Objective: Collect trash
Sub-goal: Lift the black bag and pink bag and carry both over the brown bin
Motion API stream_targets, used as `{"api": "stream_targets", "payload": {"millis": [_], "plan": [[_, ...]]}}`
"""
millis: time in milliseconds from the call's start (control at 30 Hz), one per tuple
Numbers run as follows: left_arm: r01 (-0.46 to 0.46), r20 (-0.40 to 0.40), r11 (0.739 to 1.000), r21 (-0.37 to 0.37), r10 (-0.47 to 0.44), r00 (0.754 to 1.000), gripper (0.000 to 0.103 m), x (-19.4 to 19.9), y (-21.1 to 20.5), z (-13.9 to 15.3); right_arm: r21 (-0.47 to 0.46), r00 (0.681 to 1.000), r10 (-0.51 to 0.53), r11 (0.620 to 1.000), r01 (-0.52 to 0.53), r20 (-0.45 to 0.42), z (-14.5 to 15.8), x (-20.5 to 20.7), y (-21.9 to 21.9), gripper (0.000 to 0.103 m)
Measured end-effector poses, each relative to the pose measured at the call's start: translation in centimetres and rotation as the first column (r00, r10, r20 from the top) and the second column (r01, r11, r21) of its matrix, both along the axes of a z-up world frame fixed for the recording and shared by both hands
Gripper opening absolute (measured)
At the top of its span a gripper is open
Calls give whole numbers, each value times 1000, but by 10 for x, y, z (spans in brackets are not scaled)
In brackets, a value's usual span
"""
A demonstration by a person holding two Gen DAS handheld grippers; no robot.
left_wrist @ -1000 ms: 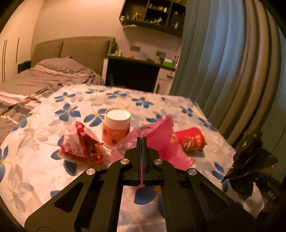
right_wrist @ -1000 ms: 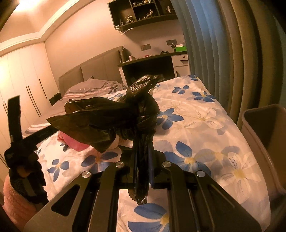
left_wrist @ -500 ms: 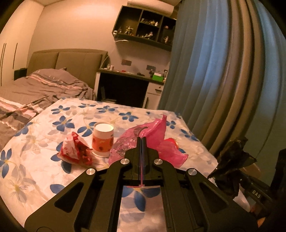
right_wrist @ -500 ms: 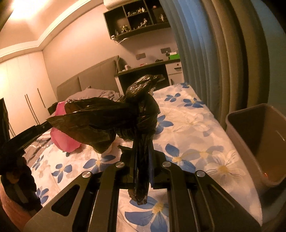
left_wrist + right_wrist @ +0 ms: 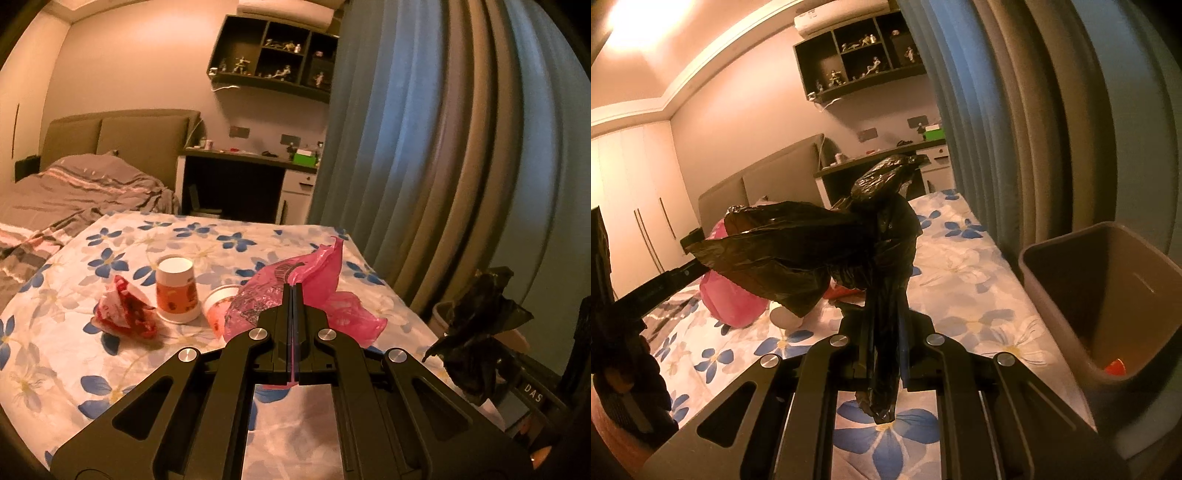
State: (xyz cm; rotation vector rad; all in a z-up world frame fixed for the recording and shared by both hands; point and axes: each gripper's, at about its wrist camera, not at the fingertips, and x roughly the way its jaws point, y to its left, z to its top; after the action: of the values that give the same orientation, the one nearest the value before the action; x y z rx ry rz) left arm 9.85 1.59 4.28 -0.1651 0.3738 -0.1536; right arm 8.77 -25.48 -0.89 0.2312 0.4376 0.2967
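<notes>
A: What have the left tongs (image 5: 293,295) got?
B: They're pinched fully together on a pink plastic bag (image 5: 295,291), which hangs clear of the flowered bed (image 5: 55,354).
A: And the right tongs (image 5: 882,321)?
B: Nearly closed, clamping a crumpled black bag (image 5: 820,254) that bunches up above their tips.
A: Any other trash?
B: Ahead-left of the left tongs, on the bed: a red wrapper (image 5: 123,314), an upright paper cup (image 5: 177,291), a tipped cup (image 5: 219,306). A bin (image 5: 1108,314) stands right of the right tongs.

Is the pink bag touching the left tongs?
Touching. The left wrist view shows the left tongs shut on the pink bag, a pink strip pinched between them.
</notes>
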Motion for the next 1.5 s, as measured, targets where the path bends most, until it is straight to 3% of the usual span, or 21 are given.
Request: {"api": "stream_targets", "payload": {"millis": [867, 1233, 1500], "plan": [[128, -18, 991, 36, -128, 992, 0, 7, -70, -6, 27, 995, -98, 995, 98, 12, -4, -10, -44, 11], [236, -17, 970, 56, -235, 972, 0, 15, -122, -7, 25, 987, -161, 987, 160, 23, -4, -13, -71, 11], [326, -5, 944, 59, -326, 945, 0, 24, -168, -3, 36, 963, -265, 964, 264, 41, -4, -17, -107, 11]]}}
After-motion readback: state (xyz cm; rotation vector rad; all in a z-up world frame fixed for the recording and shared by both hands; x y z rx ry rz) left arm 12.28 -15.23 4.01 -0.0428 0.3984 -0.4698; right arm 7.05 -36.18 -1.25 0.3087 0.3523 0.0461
